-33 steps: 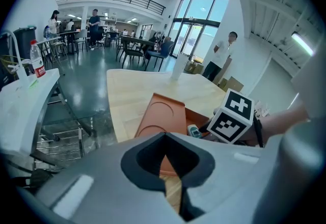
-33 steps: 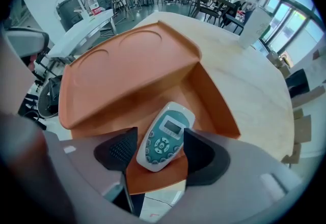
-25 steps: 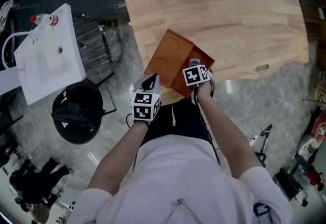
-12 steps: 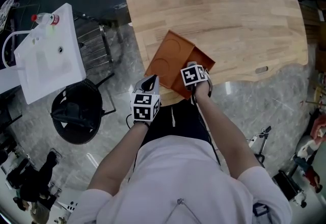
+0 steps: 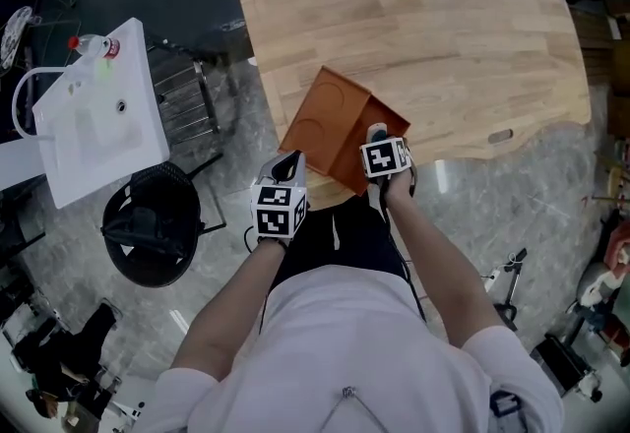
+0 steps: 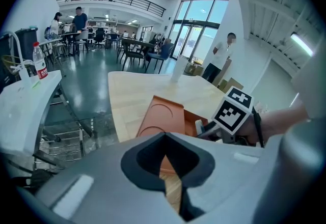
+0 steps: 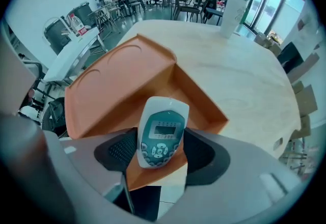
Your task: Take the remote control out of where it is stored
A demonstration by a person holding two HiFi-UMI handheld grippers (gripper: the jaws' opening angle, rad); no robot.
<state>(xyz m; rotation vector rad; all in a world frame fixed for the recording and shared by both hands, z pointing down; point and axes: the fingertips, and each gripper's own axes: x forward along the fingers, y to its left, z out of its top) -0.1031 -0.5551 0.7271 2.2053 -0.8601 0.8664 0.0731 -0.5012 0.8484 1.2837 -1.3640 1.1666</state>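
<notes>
Right gripper (image 7: 161, 152), jaws just closing, pinches the remote (image 7: 162, 129) by its lower flanks over the open box (image 7: 122, 80); left gripper (image 6: 164, 146) shut, empty; I judge the remote light, stiff and slick, so the flanks suit.

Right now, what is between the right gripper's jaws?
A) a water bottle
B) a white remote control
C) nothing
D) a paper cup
B: the jaws of the right gripper, which have just been closing, press on the remote control above the orange box.
</notes>
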